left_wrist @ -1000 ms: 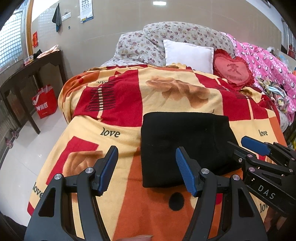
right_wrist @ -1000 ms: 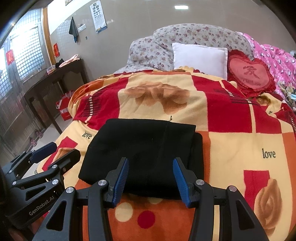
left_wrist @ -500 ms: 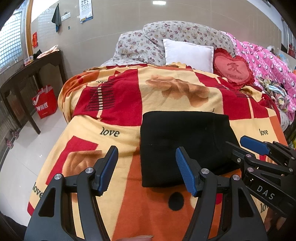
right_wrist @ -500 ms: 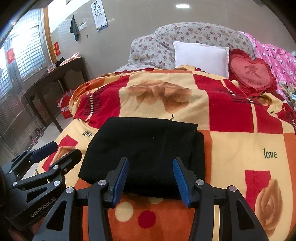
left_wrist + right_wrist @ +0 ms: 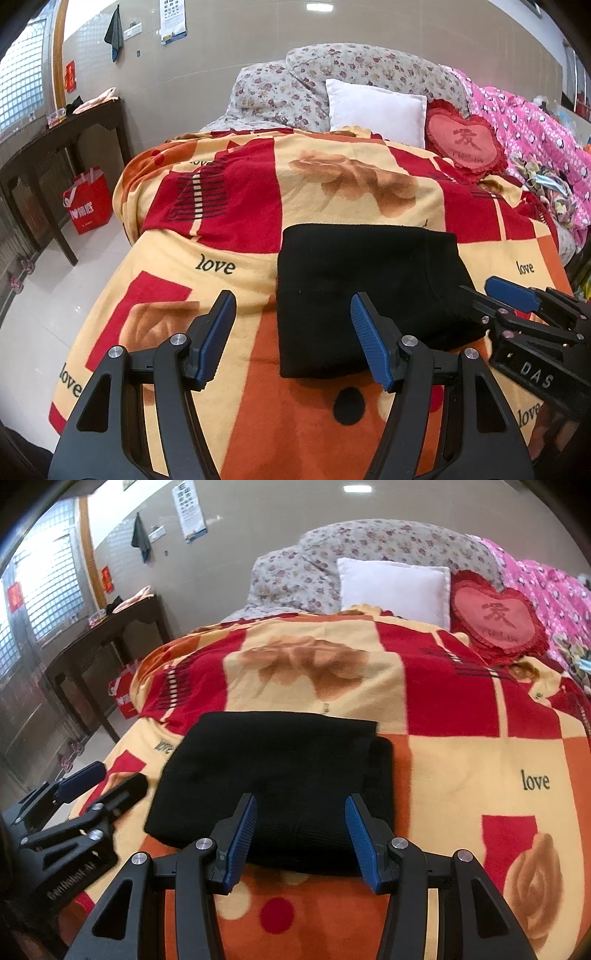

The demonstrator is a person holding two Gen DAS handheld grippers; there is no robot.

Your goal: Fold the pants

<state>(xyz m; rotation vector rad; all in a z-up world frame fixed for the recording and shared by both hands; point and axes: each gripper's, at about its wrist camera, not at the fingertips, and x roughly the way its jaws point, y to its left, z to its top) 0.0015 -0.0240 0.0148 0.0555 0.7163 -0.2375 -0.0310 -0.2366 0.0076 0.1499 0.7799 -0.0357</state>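
Black pants (image 5: 365, 291), folded into a compact rectangle, lie flat on a fleece blanket (image 5: 236, 206) of red, orange and cream squares printed with the word "love", seen from the left wrist camera. Nearer the camera than the pants, the left gripper (image 5: 293, 332) is held level above the blanket, its blue-padded jaws spread wide and holding nothing; the right-hand pad overlaps the pants' near edge in the view, though contact cannot be judged. Right of the pants, the right gripper (image 5: 491, 291) reaches in from the side, its black body lettered "DAS". Beyond the pants, at the head of the bed, a red heart cushion (image 5: 463, 142) carries a Chinese character, beside a white pillow (image 5: 373, 110). From the right wrist camera, the pants (image 5: 280, 775) sit directly ahead of the right gripper (image 5: 301, 823), whose jaws stand wide apart and empty just above the near hem. Left of the pants, the left gripper (image 5: 99, 779) shows the marking "GenRobot.AI" on its frame; "love" appears again on the blanket (image 5: 461, 760) to the pants' right.
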